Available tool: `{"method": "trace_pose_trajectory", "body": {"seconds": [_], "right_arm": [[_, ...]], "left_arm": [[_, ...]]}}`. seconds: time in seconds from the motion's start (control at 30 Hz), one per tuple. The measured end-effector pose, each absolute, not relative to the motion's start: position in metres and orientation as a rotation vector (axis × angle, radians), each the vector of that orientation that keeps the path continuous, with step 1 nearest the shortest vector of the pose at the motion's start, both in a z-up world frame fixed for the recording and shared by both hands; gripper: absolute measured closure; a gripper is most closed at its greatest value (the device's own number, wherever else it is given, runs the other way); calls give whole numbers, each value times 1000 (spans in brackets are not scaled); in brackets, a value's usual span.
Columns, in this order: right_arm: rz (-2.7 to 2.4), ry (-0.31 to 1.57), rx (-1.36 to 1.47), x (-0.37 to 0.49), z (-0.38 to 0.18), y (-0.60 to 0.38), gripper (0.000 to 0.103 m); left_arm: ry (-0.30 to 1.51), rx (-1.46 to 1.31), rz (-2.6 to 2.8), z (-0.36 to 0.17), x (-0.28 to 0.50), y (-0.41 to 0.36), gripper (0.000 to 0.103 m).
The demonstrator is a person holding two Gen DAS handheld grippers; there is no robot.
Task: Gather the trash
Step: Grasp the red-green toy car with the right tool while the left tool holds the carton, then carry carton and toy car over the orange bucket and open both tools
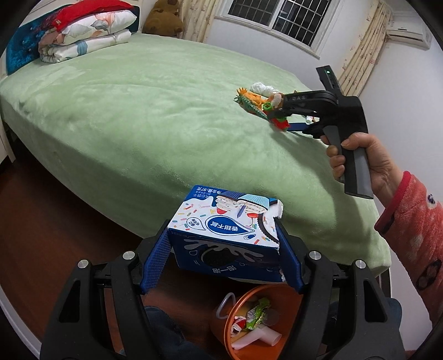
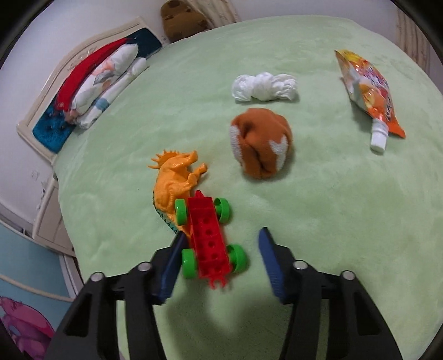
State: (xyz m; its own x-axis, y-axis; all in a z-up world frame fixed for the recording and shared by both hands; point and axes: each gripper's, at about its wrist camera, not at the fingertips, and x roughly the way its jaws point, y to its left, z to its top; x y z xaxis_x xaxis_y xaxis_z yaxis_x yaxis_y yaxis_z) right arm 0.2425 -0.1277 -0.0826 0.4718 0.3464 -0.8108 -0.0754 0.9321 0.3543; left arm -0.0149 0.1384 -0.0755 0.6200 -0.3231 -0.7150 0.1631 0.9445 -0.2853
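My left gripper is shut on a blue and white cookie box and holds it above an orange trash bin with several wrappers inside. My right gripper is open over the green bed, and it also shows in the left wrist view. A red toy car with green wheels lies between its fingers. An orange snack pouch with a white cap lies at the far right. A crumpled white plastic bag lies further back.
An orange toy dinosaur touches the car's far end. A rolled brown sock lies mid-bed. Folded bedding and a brown plush toy sit at the bed's head. The bin stands on the wooden floor.
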Motion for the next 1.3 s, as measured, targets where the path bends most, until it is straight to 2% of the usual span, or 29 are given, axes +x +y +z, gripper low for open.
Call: {"method": "trace_pose_trajectory", "body": {"seconds": [0.33, 0.83, 1.03, 1.3], "right_arm": [[288, 995, 286, 202, -64, -159, 63], [340, 871, 261, 34, -21, -231, 63], [336, 881, 218, -39, -36, -243, 63], [332, 989, 222, -99, -87, -242, 63]], "left_arm": [[859, -184, -310, -74, -17, 125, 35], [867, -86, -400, -68, -38, 69, 35], [917, -24, -446, -85, -54, 40, 35], [1036, 39, -469, -127, -73, 11, 35]]}}
